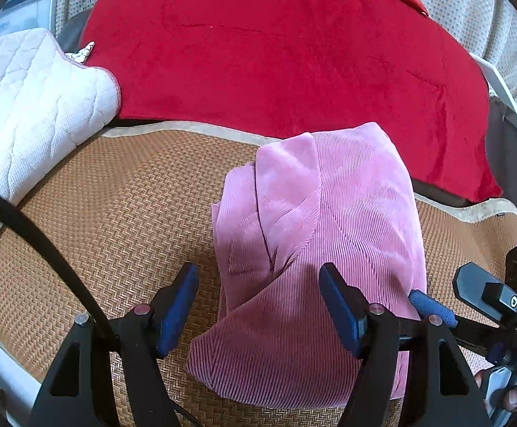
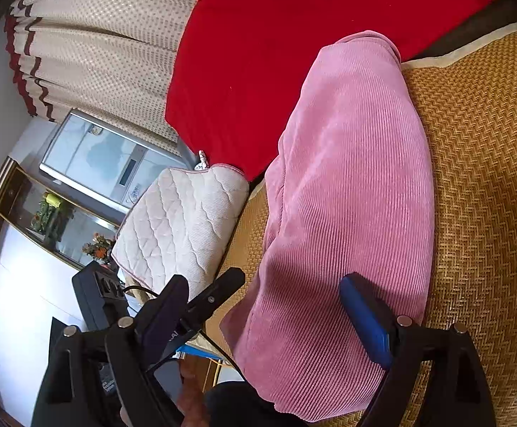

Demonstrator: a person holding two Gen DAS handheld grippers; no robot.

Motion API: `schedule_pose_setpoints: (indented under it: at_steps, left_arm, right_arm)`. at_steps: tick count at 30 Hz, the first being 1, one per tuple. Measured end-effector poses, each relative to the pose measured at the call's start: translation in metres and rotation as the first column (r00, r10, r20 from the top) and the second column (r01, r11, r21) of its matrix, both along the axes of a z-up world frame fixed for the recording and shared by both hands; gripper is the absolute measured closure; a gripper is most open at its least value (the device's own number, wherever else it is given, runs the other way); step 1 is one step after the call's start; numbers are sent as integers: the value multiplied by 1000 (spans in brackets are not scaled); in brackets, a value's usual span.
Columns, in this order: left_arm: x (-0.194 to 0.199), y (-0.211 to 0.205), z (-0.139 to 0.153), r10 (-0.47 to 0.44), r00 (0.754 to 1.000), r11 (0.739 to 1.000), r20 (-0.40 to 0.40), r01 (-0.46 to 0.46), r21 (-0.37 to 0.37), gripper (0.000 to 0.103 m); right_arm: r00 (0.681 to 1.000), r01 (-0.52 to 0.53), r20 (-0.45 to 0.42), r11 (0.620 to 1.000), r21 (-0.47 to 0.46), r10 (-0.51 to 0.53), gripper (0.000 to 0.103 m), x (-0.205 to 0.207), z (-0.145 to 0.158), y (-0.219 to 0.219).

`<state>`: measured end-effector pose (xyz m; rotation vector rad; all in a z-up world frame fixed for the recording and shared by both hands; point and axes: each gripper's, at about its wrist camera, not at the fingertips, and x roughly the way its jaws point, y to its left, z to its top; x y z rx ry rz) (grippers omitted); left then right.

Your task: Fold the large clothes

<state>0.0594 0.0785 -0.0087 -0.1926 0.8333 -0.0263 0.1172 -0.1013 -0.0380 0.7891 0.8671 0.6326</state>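
The left wrist view looks forward and down from close above the folded pink garment, facing the red blanket behind it. The right wrist view sits equally close beside the pink garment, rolled sideways, facing along its length. Both views share the garment, blanket, woven mat and white quilted pillow.

Pink ribbed garment; tan herringbone mat; red blanket; white quilted pillow; dotted beige curtain

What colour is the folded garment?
Pink, ribbed like corduroy; garment shows best in the right wrist view.
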Motion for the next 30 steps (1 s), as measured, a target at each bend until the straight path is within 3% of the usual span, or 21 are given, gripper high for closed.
schedule_pose_setpoints:
  at_steps: [3, 5, 6, 8, 11, 16, 18, 20, 21, 27, 30]
  left_arm:
    - [-2, -8, -11, -18, 1000, 1000, -16, 18, 13, 32]
    - [8, -15, -43, -57, 991, 997, -118, 61, 38, 28]
    - [11, -13, -53, -60, 988, 998, -139, 61, 6, 27]
    - [12, -5, -54, -34, 990, 999, -139, 31, -30, 21]
    - [11, -8, -52, -44, 991, 999, -123, 43, -8, 21]
    - [10, -7, -52, -47, 993, 999, -106, 47, -9, 19]
    - [9, -7, -53, -50, 994, 999, -100, 49, -6, 18]
    - [10, -5, -56, -56, 995, 998, -88, 56, -9, 18]
    - [11, -3, -59, -58, 995, 998, -80, 58, -7, 18]
    - [8, -6, -59, -65, 996, 997, -65, 68, 36, 18]
    - [7, -7, -59, -67, 996, 997, -63, 69, 30, 18]
  right_arm:
    - [1000, -1, 3, 1000, -2, 1, 14, -1, -1, 0]
    - [1000, -4, -11, 1000, -5, 4, 14, 0, 0, -1]
    - [999, -4, -33, 1000, -5, 4, 14, 1, 1, -4]
    - [997, -8, -82, 1000, -21, 6, 14, 4, 9, -7]
    - [1000, 5, 13, 997, -71, -4, 13, 15, 42, -13]
    - [999, -51, 14, 996, -80, 52, 13, 78, 57, -2]
    - [999, -32, -37, 991, -129, 27, 13, 113, 44, 1]
    - [984, -17, -177, 978, -209, -21, 14, 145, 6, -1]
    - [970, -2, -240, 982, -188, -44, 14, 152, -15, -5]
    - [990, -20, -144, 983, -184, -7, 13, 150, 22, 2]
    - [992, 29, -117, 979, -204, -53, 13, 174, 27, -7]
